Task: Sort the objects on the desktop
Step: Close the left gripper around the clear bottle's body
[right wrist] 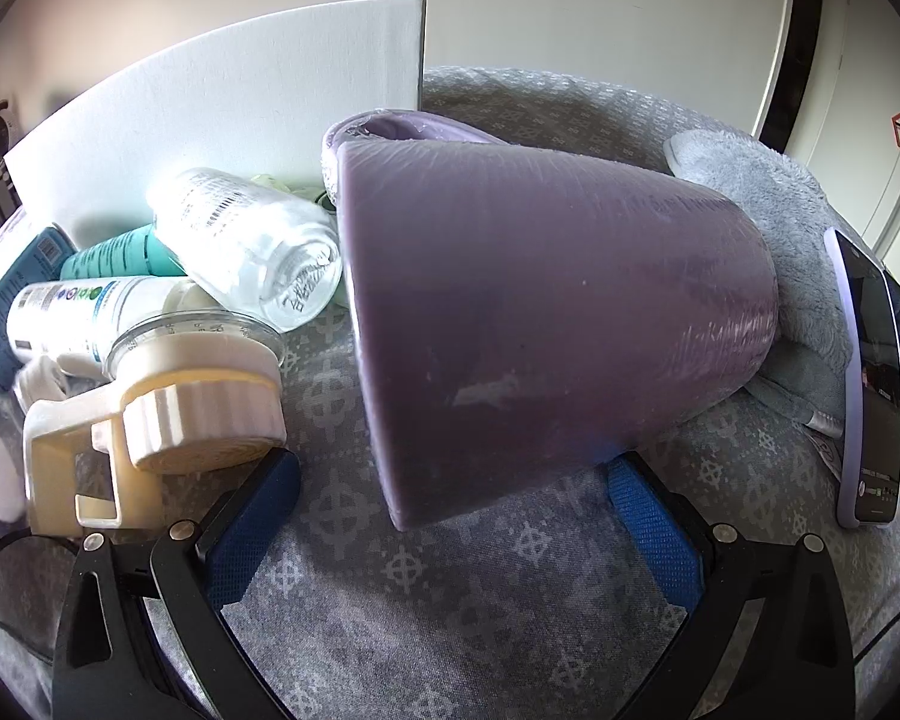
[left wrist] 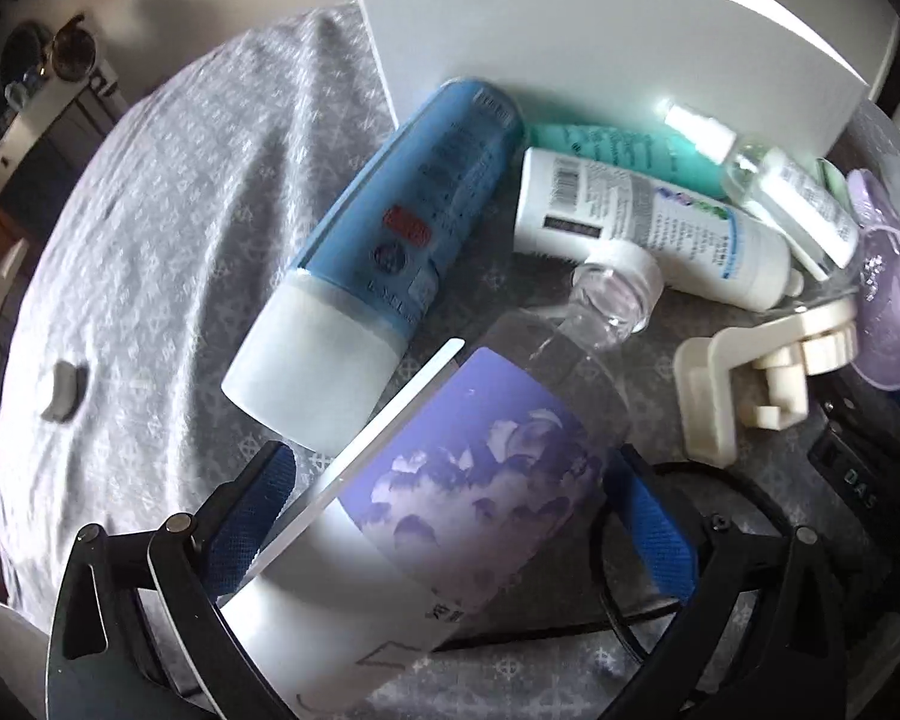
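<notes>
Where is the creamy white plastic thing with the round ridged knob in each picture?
Left wrist view: the cream plastic holder sits at the right, beside the purple cup.
Right wrist view: the same holder sits at the lower left, left of the big purple cup.
Shared landmark: the white board standing behind the bottles.

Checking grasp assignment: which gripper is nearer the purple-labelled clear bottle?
Left. The left gripper straddles the purple-labelled bottle; the right gripper faces the purple cup instead.
</notes>
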Available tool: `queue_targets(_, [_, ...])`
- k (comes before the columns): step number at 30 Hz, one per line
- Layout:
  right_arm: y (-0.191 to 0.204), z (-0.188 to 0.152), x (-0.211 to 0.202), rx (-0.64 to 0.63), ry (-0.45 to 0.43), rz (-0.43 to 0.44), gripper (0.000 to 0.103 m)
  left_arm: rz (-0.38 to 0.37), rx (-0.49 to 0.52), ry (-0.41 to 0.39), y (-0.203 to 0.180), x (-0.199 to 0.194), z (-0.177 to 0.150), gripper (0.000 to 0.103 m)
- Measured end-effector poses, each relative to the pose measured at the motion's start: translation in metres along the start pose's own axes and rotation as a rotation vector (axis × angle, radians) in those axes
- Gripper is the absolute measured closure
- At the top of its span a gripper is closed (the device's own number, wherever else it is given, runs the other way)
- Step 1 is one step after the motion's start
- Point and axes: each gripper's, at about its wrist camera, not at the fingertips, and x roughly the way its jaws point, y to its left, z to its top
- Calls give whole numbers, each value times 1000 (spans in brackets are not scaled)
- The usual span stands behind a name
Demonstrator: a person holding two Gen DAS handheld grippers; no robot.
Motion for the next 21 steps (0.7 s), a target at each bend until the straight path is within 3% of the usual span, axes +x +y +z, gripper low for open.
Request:
queue_targets(2, [1, -1, -1, 0, 0, 0, 0, 55, 4, 37, -3, 6, -3, 8])
queue_targets(3, [1, 0, -1, 0, 0, 0, 0, 63, 9, 25, -6, 3, -4, 11])
queue_targets(5, [0, 0, 0, 0, 0, 0, 0, 101, 9, 1, -12, -10, -10, 33])
queue_targets(7, [1, 0, 0, 0, 0, 0, 0, 157, 18, -22, -21, -27, -20, 38])
queue_targets(15, [0, 2, 2, 0, 0, 0, 0, 338, 95, -178, -67, -91, -43, 38])
queue_targets(21, [1, 2, 1, 0, 0, 0, 0, 487, 220, -294, -94, -133, -25, 38])
